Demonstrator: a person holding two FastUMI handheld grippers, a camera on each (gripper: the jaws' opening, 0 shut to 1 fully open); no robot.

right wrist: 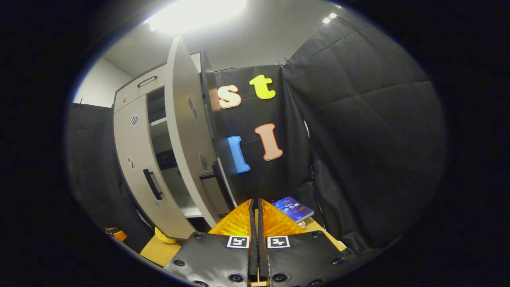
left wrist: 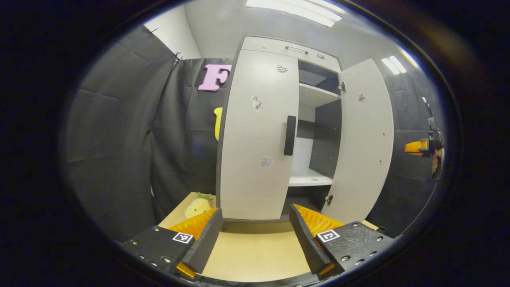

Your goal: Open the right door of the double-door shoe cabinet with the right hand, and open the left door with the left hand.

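Left gripper view: the shoe cabinet (left wrist: 279, 119) stands on the wooden bench (left wrist: 255, 251), straight ahead. Its left door (left wrist: 259, 135) is closed, with a dark handle (left wrist: 290, 135) at its inner edge; the right door (left wrist: 364, 143) is swung open, baring shelves (left wrist: 308, 177). The left tool (left wrist: 255, 231) hangs before the cabinet with fingers wide apart, holding nothing. The right tool (right wrist: 255, 223), seen in the right gripper view, has fingers pressed together on nothing, just beside the open door's handle (right wrist: 223, 187). A yellow plush toy (left wrist: 198, 206) lies left of the cabinet, a book (right wrist: 294, 209) to its right.
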